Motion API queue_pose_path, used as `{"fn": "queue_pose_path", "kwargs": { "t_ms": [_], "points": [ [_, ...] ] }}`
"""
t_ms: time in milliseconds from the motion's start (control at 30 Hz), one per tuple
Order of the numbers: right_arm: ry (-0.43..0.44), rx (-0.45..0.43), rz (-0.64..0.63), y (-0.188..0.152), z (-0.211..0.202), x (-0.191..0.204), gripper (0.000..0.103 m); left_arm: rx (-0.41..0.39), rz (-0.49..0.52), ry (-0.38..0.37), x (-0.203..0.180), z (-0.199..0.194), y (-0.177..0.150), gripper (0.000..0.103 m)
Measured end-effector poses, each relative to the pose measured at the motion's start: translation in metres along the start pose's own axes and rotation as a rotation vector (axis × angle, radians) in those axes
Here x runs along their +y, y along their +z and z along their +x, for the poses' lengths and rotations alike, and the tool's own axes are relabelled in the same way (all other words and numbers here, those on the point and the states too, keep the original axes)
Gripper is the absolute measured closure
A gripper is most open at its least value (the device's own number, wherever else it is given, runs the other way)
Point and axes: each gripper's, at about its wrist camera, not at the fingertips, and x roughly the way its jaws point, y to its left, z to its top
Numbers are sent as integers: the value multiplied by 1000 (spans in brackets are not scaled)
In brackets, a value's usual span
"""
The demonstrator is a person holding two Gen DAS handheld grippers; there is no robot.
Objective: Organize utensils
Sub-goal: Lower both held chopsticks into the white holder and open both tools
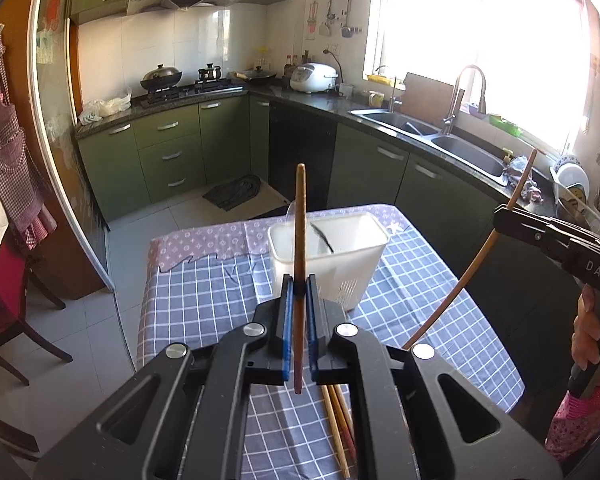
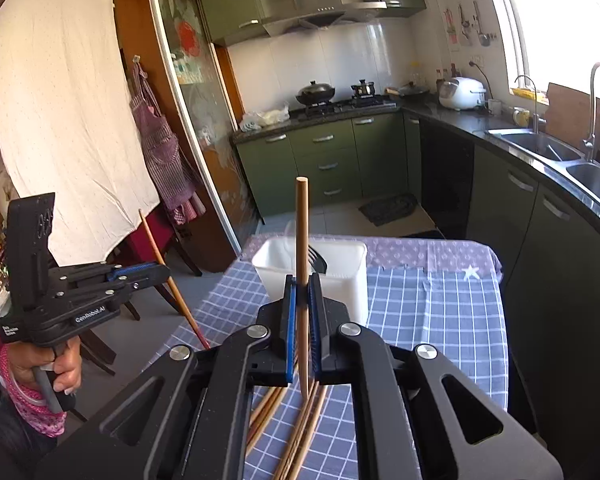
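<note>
Kitchen behind, checked cloth (image 1: 204,292) on the table in front, and you're mid-job with both hands loaded. Your left gripper (image 1: 299,280) has its blue pads (image 1: 287,320) pinched tight on a dark chopstick (image 1: 300,216), held close to upright, tip poking up above the jaws and the tail hanging down below them. Same story on the right: your right gripper (image 2: 302,280) is clamped on a pale chopstick (image 2: 301,232), also standing nearly vertical, its lower end clear of the cloth. Each gripper shows in the other's camera, and both sticks are lifted off the table, apart from each other.

Straight ahead of both sets of fingers sits the white bin (image 1: 332,256), open top, on the far part of the table. Something dark (image 2: 319,262) already leans inside it, looks like a utensil or two, though you can't tell exactly what.

Down below your hands, the job isn't finished: a loose bundle of chopsticks (image 2: 296,432) lies on the cloth near the table's front edge.

So by the look of it, you're partway through. Some items seem binned, two sticks are in the air and not yet dropped in, and the bundle is left to clear.
</note>
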Motion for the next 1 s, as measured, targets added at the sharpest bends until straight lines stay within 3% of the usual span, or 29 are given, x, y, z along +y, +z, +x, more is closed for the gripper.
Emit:
{"fn": "queue_pose_path", "kwargs": {
  "t_ms": [200, 400, 500, 700, 833, 900, 933, 1000],
  "points": [
    [-7, -124, -11, 72, -14, 10, 96, -127, -9, -20, -2, -16, 60, 97],
    [-81, -171, -2, 116, 18, 1, 96, -220, -6, 7, -9, -1, 98, 97],
    [-104, -133, 18, 115, 51, -11, 96, -202, -10, 26, -11, 26, 100, 97],
    [-125, -3, 35, 82, 123, -30, 96, -69, -28, 45, -4, 90, 82, 97],
    [-115, 45, 41, 65, 146, -39, 95, -8, -36, 51, 1, 115, 68, 96],
    [-111, 50, 43, 61, 147, -40, 86, 3, -41, 51, 3, 118, 64, 86],
    [-110, 47, 41, 61, 145, -39, 84, 2, -45, 51, 5, 117, 63, 75],
    [-104, 31, 34, 60, 136, -35, 84, -16, -53, 55, 8, 112, 63, 65]
  ]
}}
